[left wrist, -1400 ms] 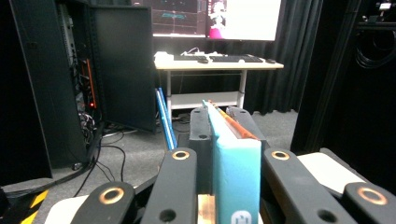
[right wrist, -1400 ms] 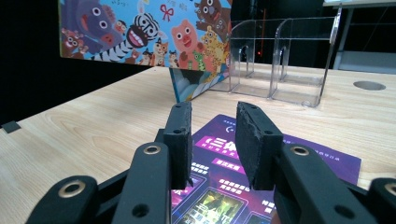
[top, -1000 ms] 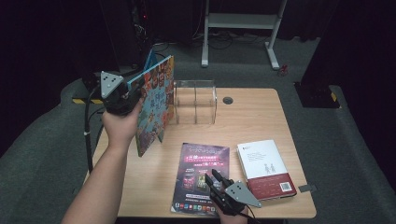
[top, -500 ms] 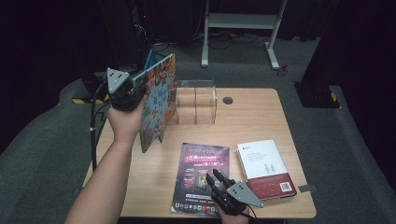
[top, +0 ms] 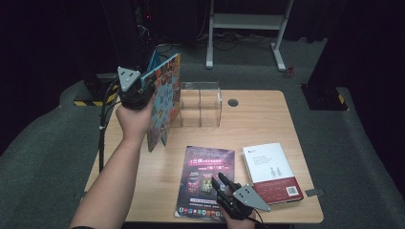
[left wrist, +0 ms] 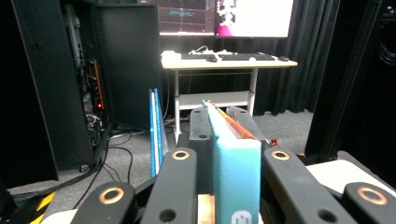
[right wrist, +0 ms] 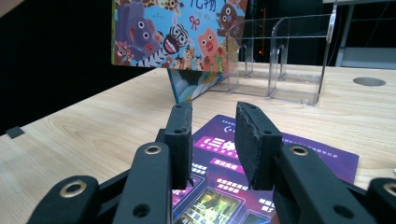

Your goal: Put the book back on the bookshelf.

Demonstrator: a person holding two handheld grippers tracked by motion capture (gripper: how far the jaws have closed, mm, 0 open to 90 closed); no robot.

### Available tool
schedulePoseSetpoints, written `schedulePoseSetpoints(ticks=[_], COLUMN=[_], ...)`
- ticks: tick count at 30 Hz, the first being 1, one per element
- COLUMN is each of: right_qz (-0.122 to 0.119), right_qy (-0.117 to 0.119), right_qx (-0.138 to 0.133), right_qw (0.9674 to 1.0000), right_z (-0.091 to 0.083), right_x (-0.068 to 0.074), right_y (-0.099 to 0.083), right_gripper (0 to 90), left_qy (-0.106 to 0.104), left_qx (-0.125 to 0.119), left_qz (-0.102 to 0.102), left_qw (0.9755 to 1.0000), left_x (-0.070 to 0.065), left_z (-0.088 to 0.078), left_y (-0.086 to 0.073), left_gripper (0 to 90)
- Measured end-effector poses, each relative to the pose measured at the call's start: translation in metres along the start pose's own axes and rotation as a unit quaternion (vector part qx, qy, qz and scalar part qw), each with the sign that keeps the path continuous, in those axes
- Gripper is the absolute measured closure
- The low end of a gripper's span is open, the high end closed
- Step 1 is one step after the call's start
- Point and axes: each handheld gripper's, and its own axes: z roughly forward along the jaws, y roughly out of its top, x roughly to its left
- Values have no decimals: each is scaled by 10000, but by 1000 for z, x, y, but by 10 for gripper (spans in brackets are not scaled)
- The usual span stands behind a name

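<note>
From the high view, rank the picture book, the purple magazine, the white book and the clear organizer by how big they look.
1. Purple magazine, lying flat.
2. Picture book, held upright and seen at an angle, so it may really be larger.
3. White book and clear organizer: about alike, and the organizer sits farther back, so no ranking.

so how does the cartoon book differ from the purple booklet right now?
The cartoon book is held up on edge, clamped in the left gripper; the purple booklet lies flat on the table, ungripped, with the right gripper over it, jaws apart. The cartoon book's cover is bright and multicoloured with animals; the purple booklet is dark. The cartoon book looks thicker. Both are printed, rectangular.
</note>
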Motion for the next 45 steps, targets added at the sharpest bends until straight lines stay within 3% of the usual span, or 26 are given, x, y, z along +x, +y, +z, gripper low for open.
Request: schedulePoseSetpoints(ticks=[14,32,45], right_qz=[18,42,39], right_qy=[-9,4,30], right_qx=[-17,-35,-33], right_qw=[10000,10000,10000], right_z=[-1,-2,-2], right_x=[-2,-2,-1], right_y=[0,1,1], right_gripper=[673,673,673], left_qy=[85,272,404], left_qx=[-78,-224,-248], left_qz=[-52,87,121], left_qw=[9999,9993,9988], left_x=[1,-13,-21], left_z=[11,17,21], left_y=[-3,-7,-22], left_gripper=[807,807,807])
